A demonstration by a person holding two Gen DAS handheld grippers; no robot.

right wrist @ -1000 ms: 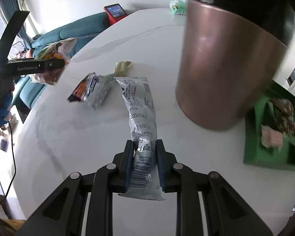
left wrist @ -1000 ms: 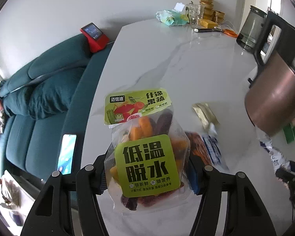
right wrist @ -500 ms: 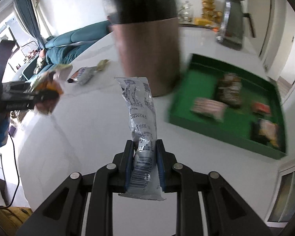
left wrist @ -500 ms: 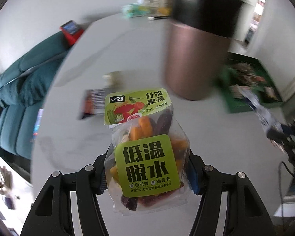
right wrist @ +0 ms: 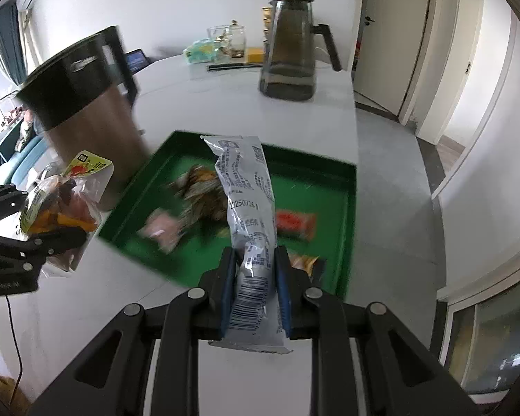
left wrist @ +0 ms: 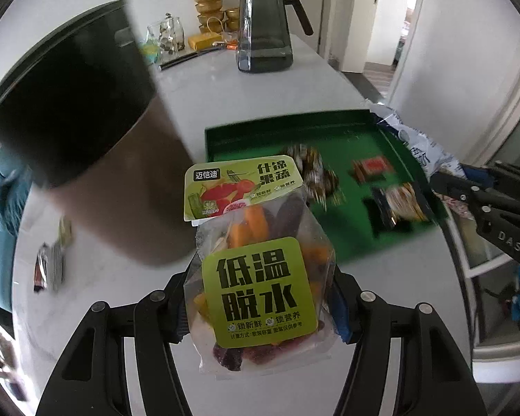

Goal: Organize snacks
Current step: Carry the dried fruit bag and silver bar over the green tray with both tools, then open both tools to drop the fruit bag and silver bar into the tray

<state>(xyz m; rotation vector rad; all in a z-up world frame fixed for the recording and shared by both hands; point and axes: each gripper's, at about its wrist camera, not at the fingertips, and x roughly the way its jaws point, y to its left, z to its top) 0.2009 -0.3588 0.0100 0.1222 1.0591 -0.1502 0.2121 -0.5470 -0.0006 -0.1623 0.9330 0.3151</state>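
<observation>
My left gripper (left wrist: pixel 260 306) is shut on a clear bag of dried fruit and vegetables (left wrist: pixel 256 277) with green labels, held above the white table short of the green tray (left wrist: pixel 225 138). My right gripper (right wrist: pixel 254 284) is shut on a long silver snack packet (right wrist: pixel 248 201), held over the tray's near edge (right wrist: pixel 346 242). Several snack packs lie in the tray, among them a red one (right wrist: pixel 294 223) and a pink one (right wrist: pixel 163 230). The left gripper and its bag also show at the left of the right wrist view (right wrist: pixel 62 204).
A tall copper-coloured kettle with a black lid (right wrist: pixel 86 114) stands just left of the tray. A dark glass jug (right wrist: pixel 291 52) stands at the back with jars and a yellow box. Two loose snack packets (left wrist: pixel 48 267) lie on the table at the left.
Both grippers have swung right, from the loose snacks and sofa side past the kettle, towards the green tray. Each still holds its packet.
</observation>
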